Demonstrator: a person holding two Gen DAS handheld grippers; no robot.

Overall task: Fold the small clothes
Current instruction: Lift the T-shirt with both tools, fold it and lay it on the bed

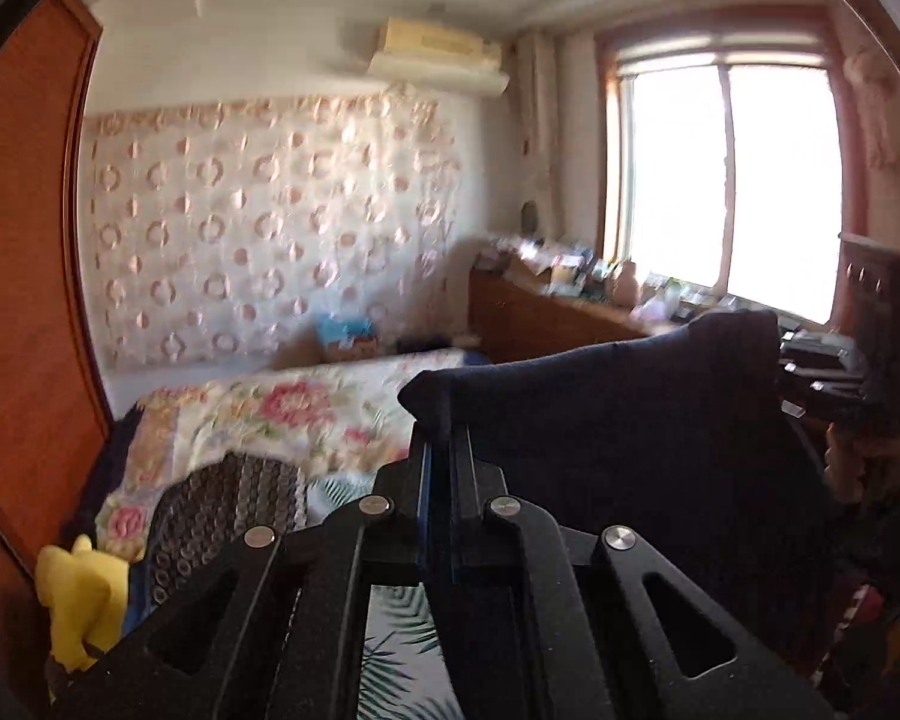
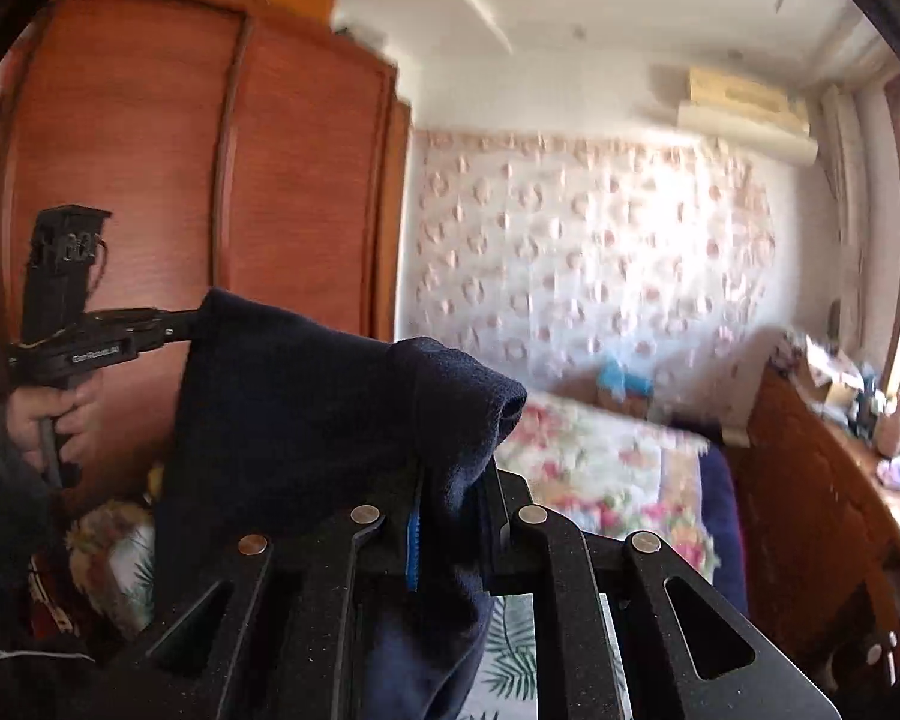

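Black jaws of the left gripper (image 1: pixel 444 450) fill the foreground of its own view, pinched narrow on one top corner of a dark navy garment (image 1: pixel 618 420). From that corner the cloth stretches away to the right, its upper edge running roughly level toward the right gripper (image 1: pixel 810 372), which grips the opposite corner; part of the hand holding it shows just below.

From the right wrist view, the right gripper (image 2: pixel 456 480) is likewise clamped tight on bunched navy fabric, and the garment (image 2: pixel 294 396) spans leftward to the left gripper (image 2: pixel 168 324), carried by a hand (image 2: pixel 54 420) in a dark sleeve.

So the garment hangs in the air between the two grippers, its long axis running from one to the other, the rest draping downward. Neither is nearer; each has one corner.

Below and beyond lies a bed (image 1: pixel 306 414) with a floral cover. A yellow cloth (image 1: pixel 84 600) and a dark patterned one (image 1: pixel 222 510) rest on its near end.

Count: one garment held, two grippers, two other cloths on the bed.
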